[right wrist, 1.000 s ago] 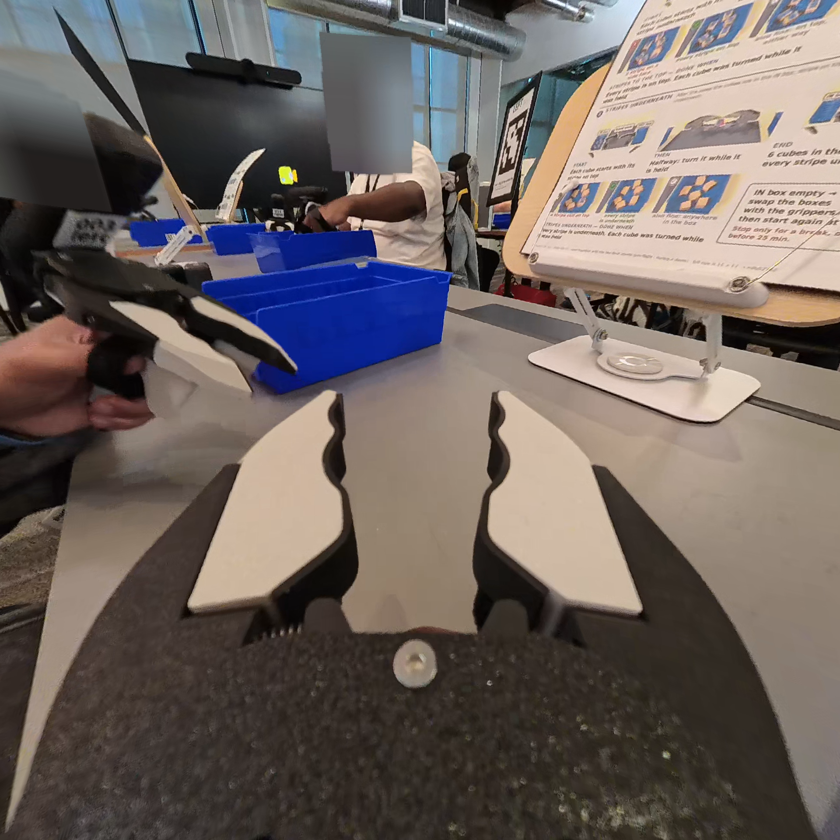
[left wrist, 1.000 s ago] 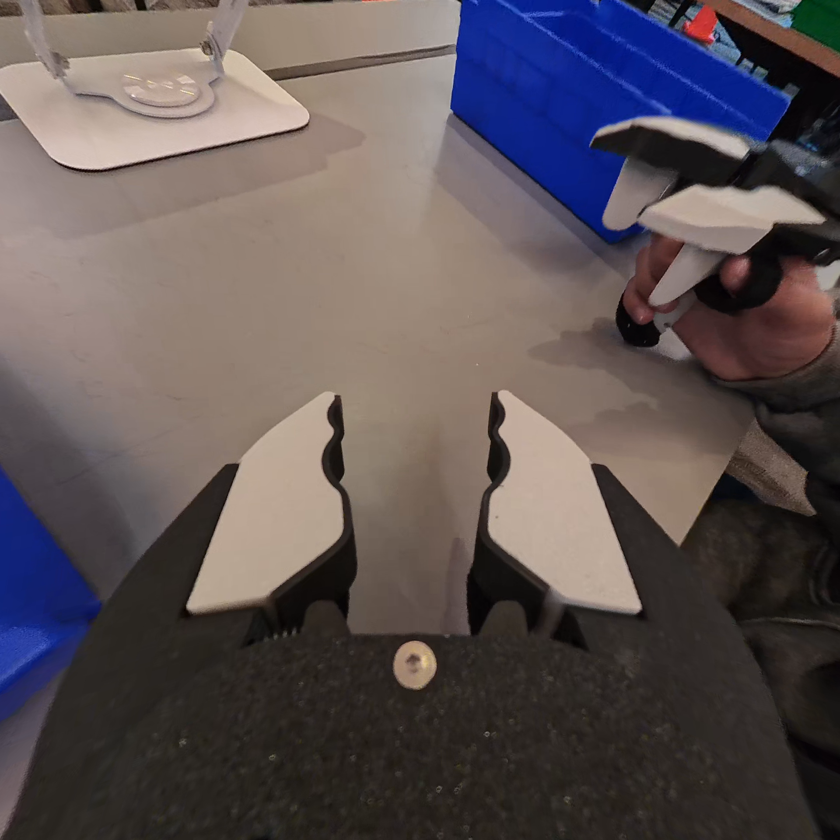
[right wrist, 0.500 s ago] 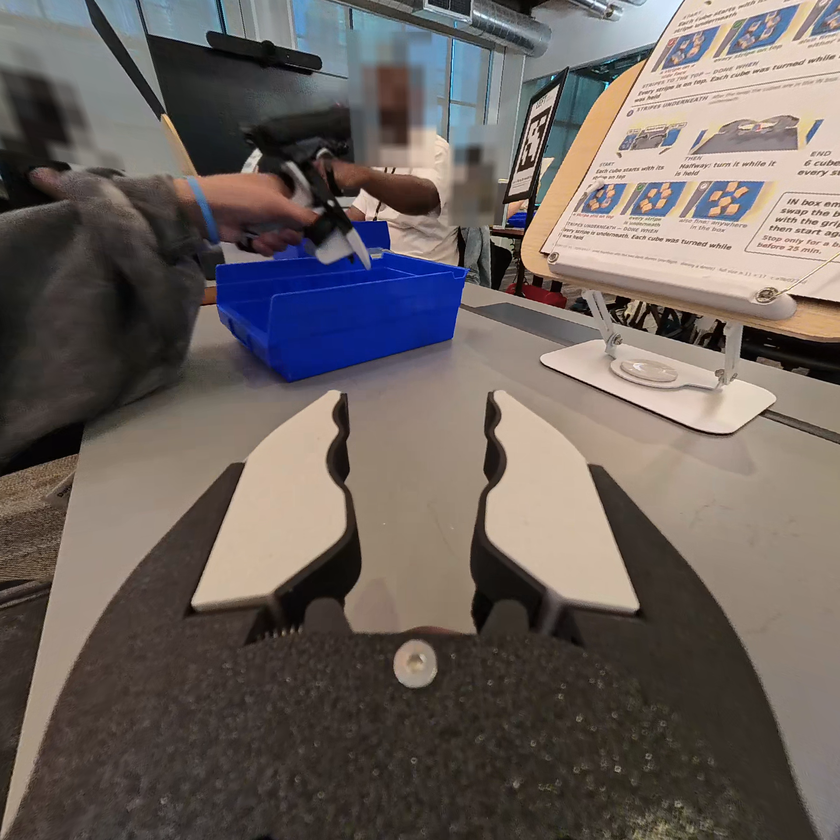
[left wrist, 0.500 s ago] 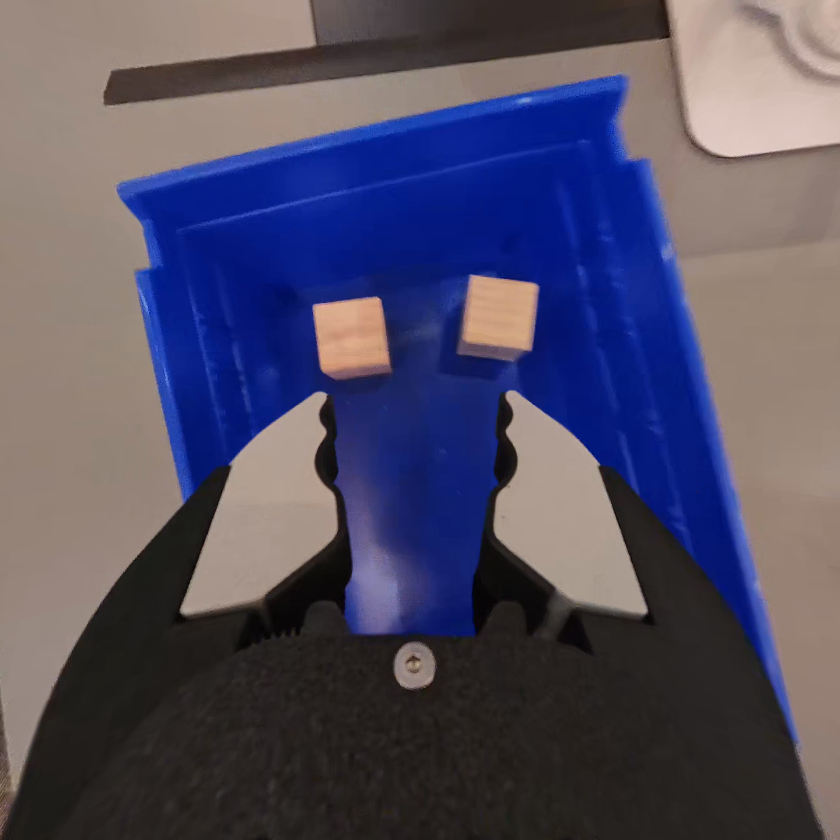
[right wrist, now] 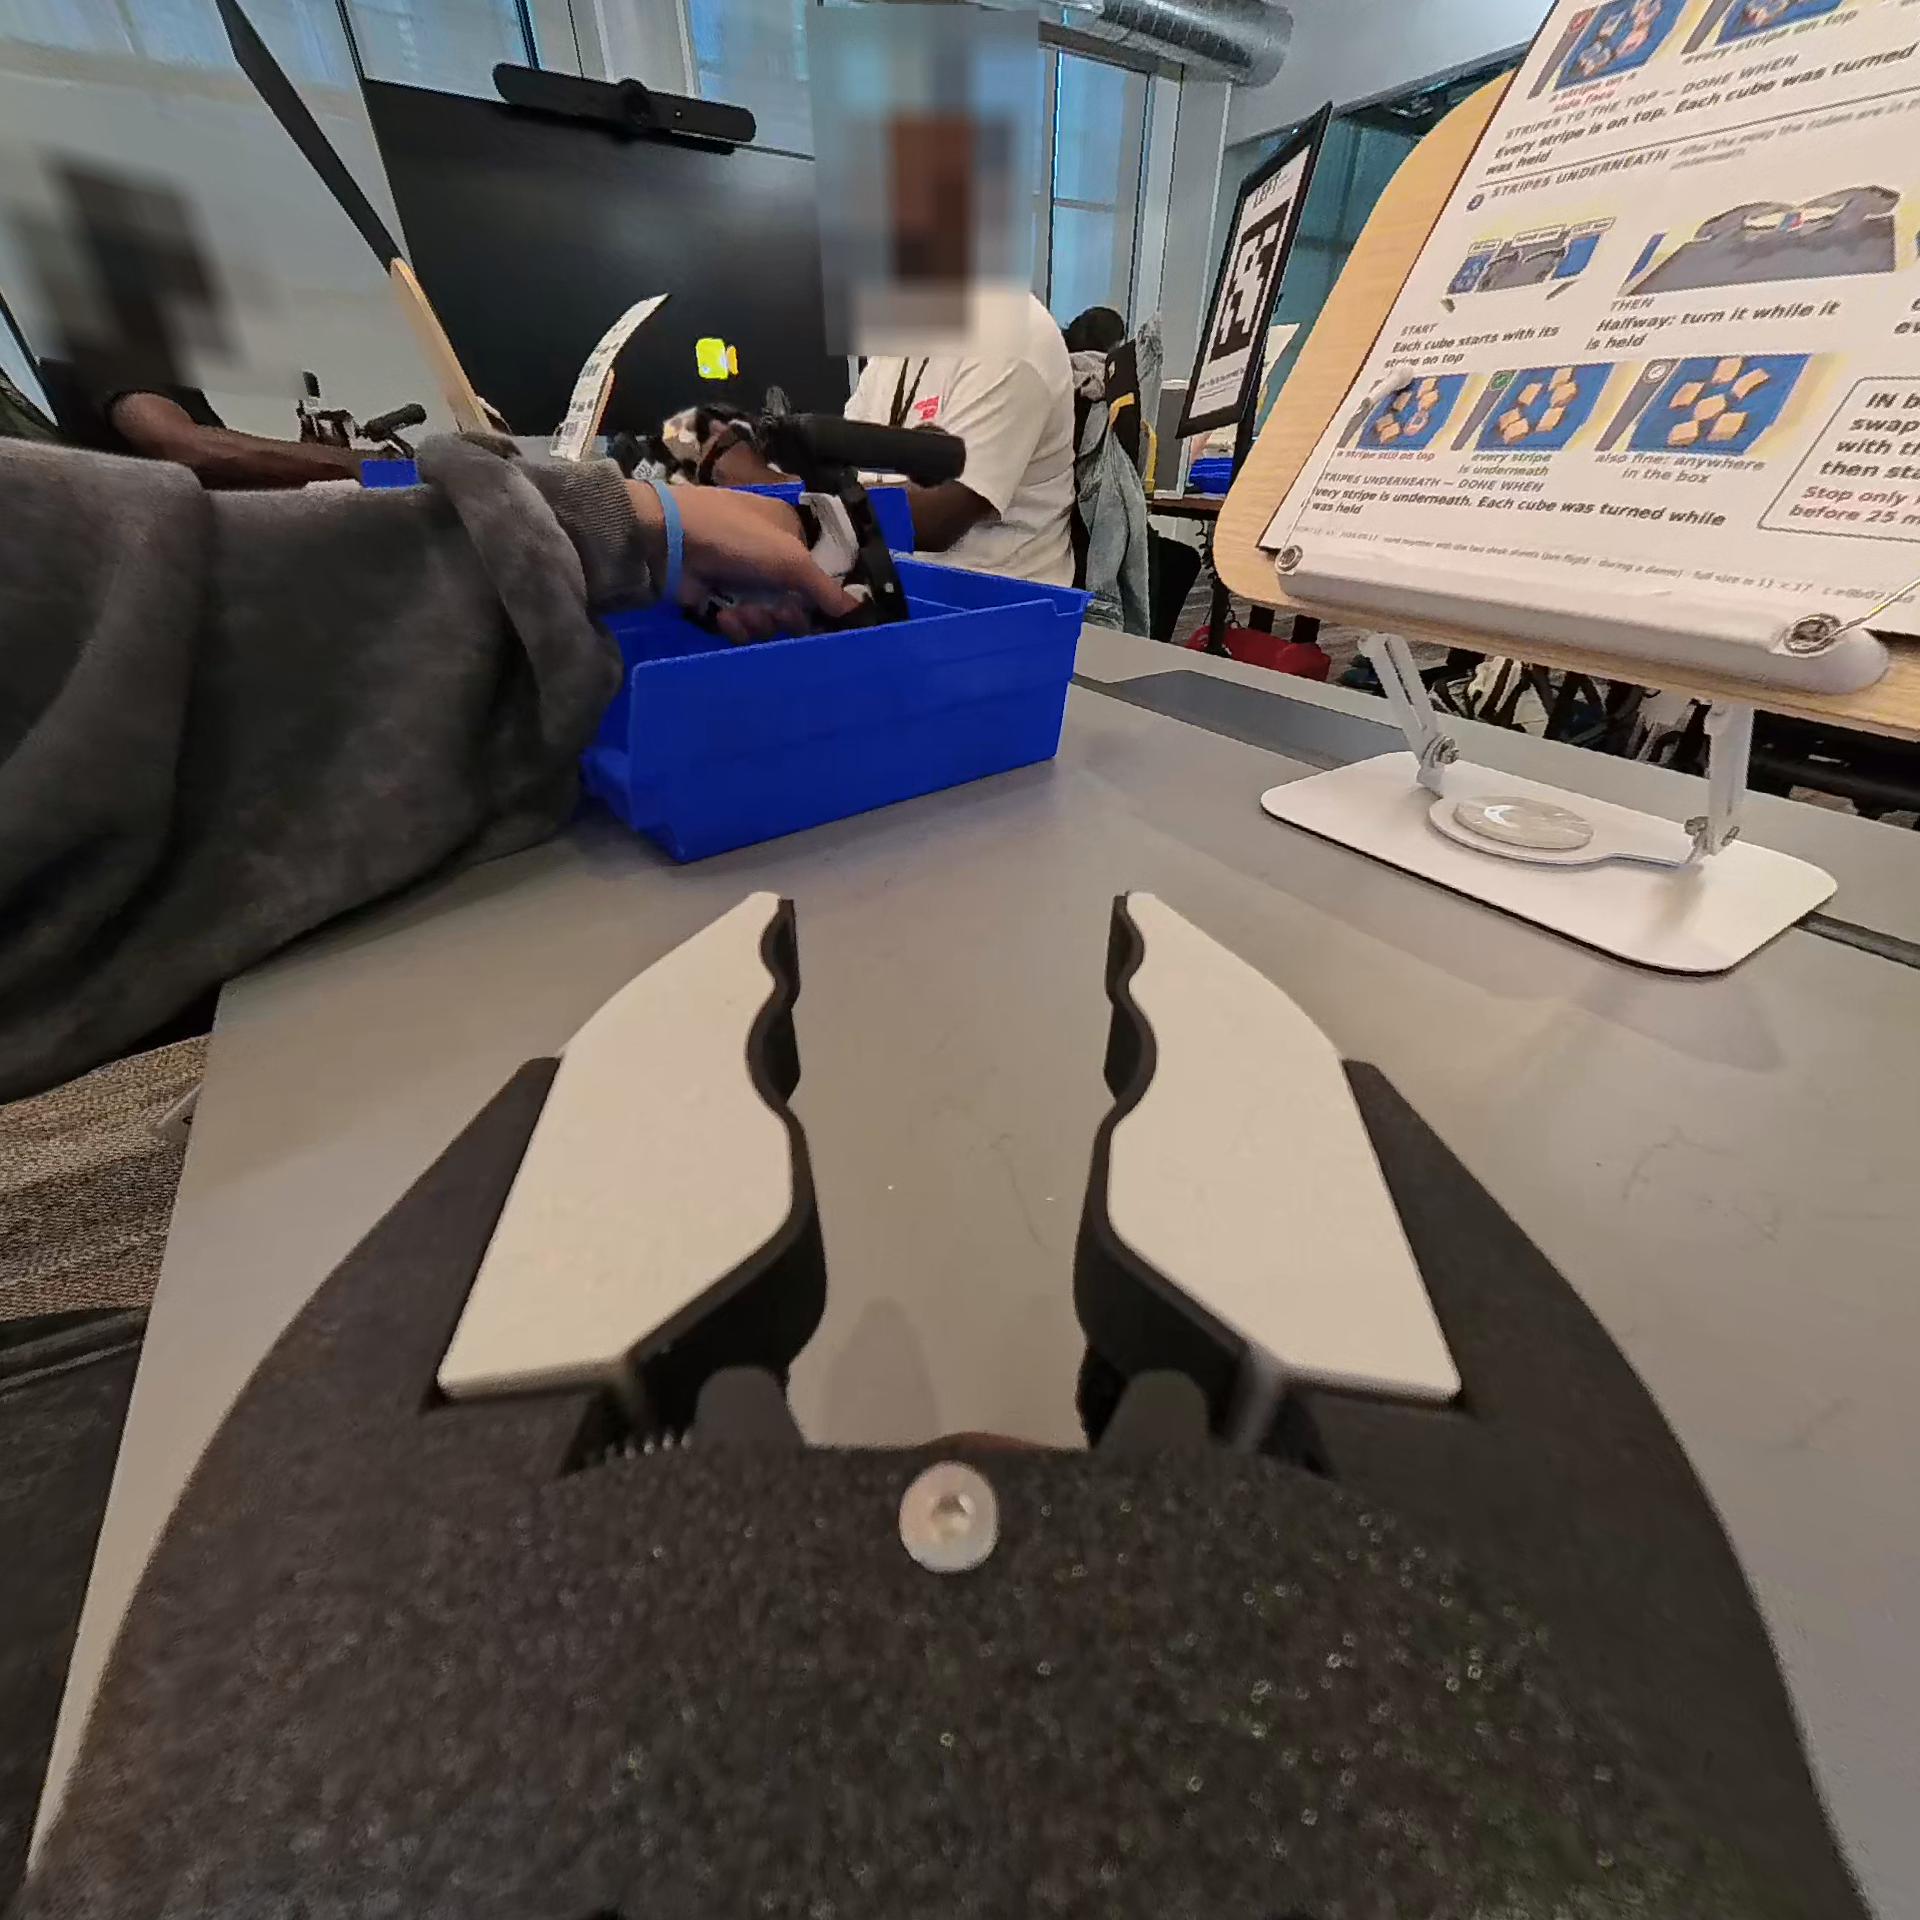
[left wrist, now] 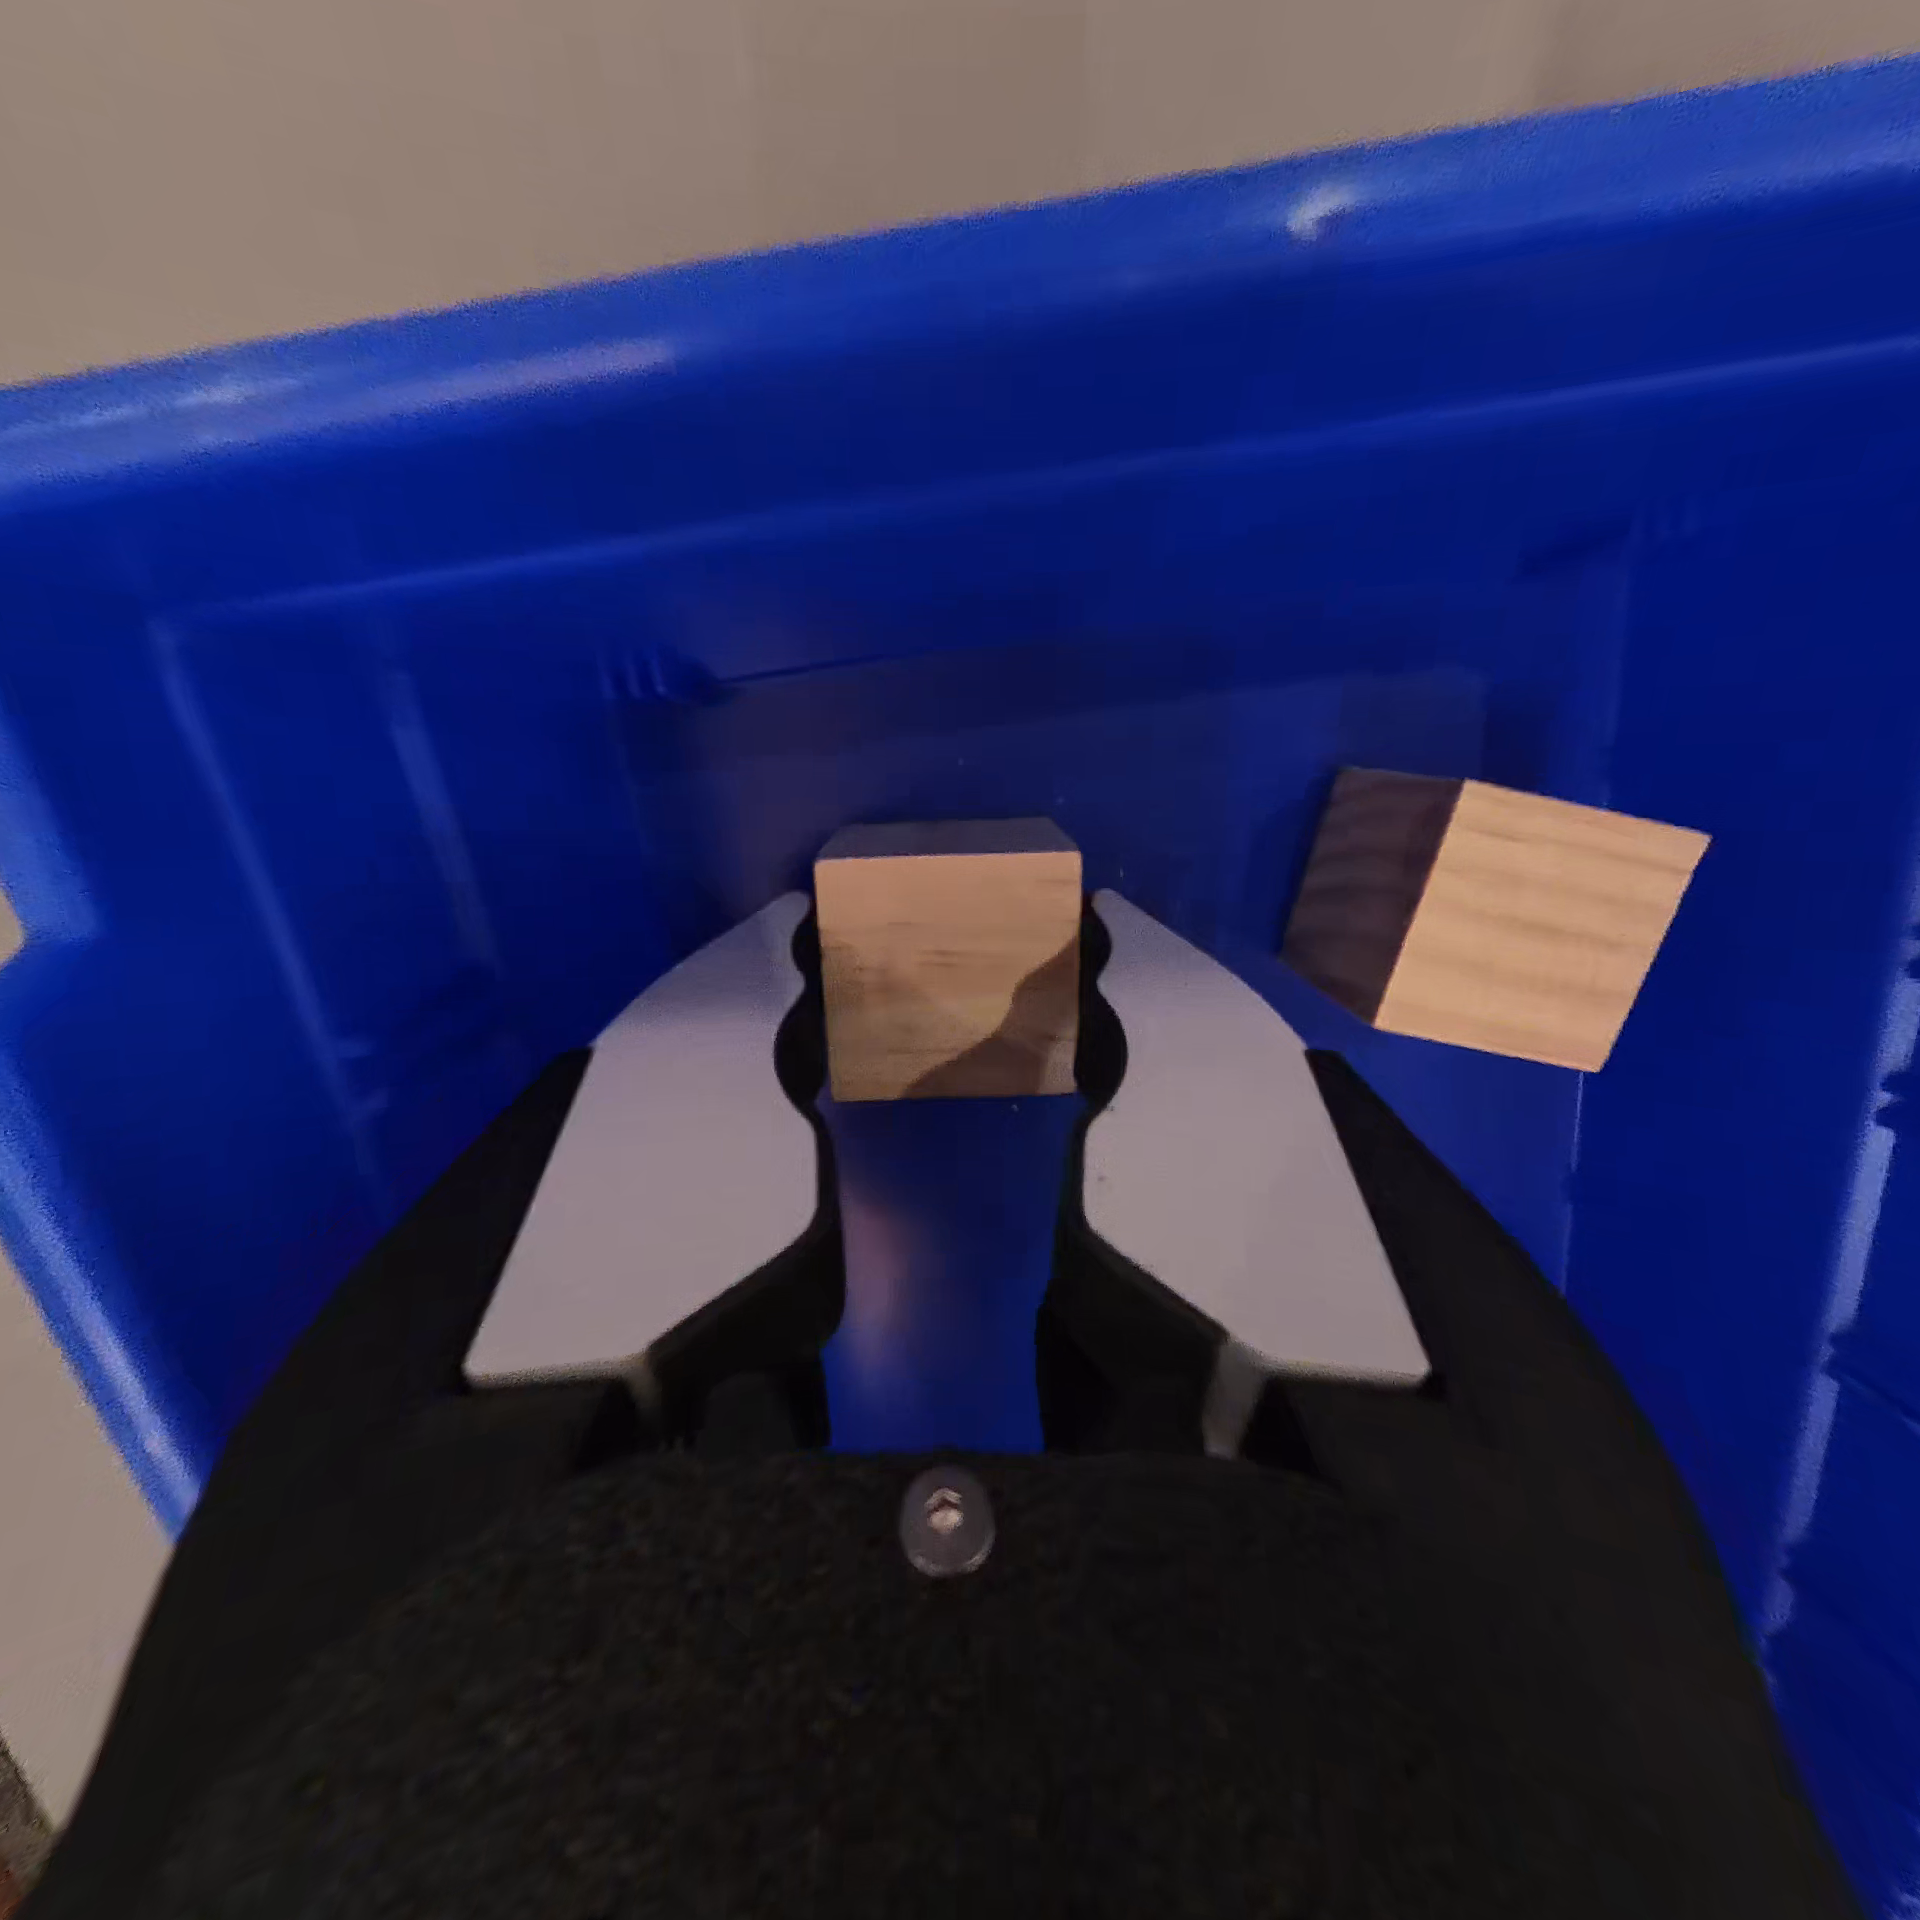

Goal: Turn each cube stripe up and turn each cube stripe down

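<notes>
Sitting square between left hand-held gripper (left wrist: 948, 935) fingers: cube (left wrist: 945, 977).

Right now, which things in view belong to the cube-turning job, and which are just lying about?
Job:
- cube between the left gripper fingers
- second cube beside it
- blue bin
- right gripper, open over the table

Lying about:
- instruction sheet stand

Instr. sheet (right wrist: 1621, 312) (printed text), perhaps marker sign (right wrist: 1252, 281).

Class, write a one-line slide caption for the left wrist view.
Left gripper straddles a cube in the blue bin; second cube beside.
</notes>
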### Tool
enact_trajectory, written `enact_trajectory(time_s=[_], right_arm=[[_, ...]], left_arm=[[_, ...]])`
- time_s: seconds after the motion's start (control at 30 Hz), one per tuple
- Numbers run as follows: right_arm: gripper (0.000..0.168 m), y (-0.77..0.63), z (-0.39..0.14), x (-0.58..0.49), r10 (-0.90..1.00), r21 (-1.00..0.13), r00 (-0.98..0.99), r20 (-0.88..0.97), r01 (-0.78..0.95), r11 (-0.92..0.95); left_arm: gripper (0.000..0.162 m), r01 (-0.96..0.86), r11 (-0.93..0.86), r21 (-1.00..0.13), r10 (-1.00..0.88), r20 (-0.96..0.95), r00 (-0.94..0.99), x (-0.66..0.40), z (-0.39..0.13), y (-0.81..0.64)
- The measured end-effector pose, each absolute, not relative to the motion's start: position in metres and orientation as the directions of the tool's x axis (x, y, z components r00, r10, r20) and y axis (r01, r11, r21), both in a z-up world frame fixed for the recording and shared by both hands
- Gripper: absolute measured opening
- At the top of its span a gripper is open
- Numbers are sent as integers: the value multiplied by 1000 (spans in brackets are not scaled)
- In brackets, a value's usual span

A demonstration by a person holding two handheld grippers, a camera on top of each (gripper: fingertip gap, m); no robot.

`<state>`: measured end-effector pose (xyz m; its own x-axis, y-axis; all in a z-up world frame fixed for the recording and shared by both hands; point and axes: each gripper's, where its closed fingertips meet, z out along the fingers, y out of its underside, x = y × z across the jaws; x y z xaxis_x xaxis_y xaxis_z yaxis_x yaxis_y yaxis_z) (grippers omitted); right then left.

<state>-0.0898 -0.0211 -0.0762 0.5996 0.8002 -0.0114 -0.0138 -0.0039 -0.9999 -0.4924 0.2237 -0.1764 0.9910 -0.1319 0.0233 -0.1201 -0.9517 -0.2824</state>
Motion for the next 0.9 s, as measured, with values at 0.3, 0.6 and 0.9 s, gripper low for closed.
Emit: enact_trajectory(time_s=[0.3,0.6,0.9], right_arm=[[56,-22,-74,-89,799,-1000,602,-9,-19,3],[54,-22,-72,-85,789,-1000,615,-4,-24,14],[57,-26,-65,-83,796,-997,605,-5,-61,40]], left_arm=[[44,-128,-882,-453,-206,127,970,-464,-93,188],[44,-200,-726,-658,-507,316,802,-322,-30,90],[44,-20,-814,-580,-574,799,179,-156,-24,6]])
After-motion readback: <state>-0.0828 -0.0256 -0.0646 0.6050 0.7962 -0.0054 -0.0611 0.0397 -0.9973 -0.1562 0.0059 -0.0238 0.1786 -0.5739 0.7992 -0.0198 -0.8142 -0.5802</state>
